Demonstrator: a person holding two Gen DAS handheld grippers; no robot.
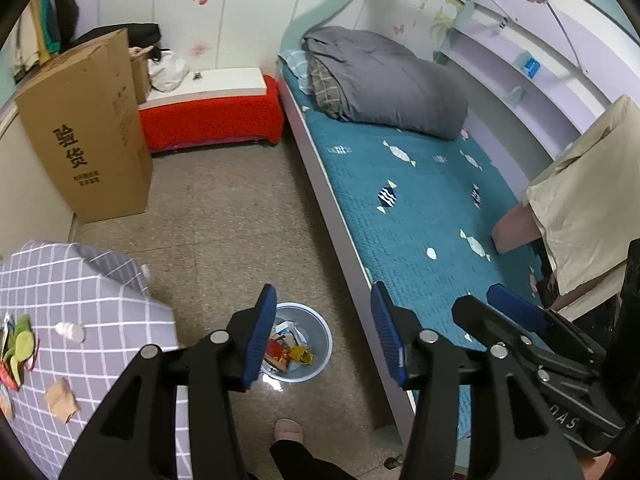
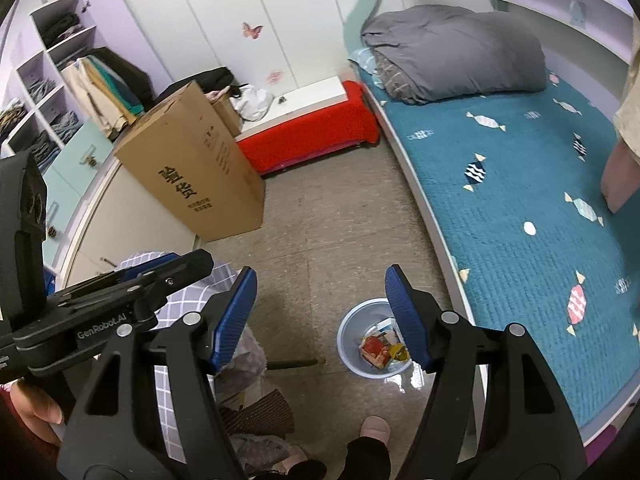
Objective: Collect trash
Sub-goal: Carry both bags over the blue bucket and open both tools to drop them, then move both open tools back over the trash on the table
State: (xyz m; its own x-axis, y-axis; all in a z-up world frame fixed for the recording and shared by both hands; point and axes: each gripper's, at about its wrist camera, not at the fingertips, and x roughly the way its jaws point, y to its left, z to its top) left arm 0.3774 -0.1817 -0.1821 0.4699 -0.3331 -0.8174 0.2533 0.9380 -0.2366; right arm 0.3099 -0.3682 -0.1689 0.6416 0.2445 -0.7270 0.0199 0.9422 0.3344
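- Two black handheld grippers with blue ribbed pads sit nearest: the left gripper (image 1: pixel 324 340) has its jaws about halfway apart with nothing between them, and the right gripper (image 2: pixel 320 316) stands somewhat wider, also empty. Both hang above the floor over the bin, which reads as a pause after a drop rather than a reach.
- One pink slipper (image 1: pixel 289 432) on the person's foot shows at the lower edge, just short of the bin.
- One round pale-blue plastic waste bin (image 1: pixel 320 356) stands on the speckled floor just beside the bed frame, so both hands can reach it; inside lies crumpled trash (image 1: pixel 286 350), red, yellow and white wrappers, too jumbled to count.
- One table under a grey checked cloth (image 1: pixel 92 292) is to the left; on it I count two likely leftovers, a small white wad (image 1: pixel 71 331) and a torn brown paper scrap (image 1: pixel 61 400).
- One bed with a teal candy-print quilted cover (image 1: pixel 420 216) carries one folded grey duvet (image 1: pixel 384 80).
- One tall brown cardboard box (image 1: pixel 86 128) stands against the wall, beside one red-covered low bench (image 1: pixel 212 118).
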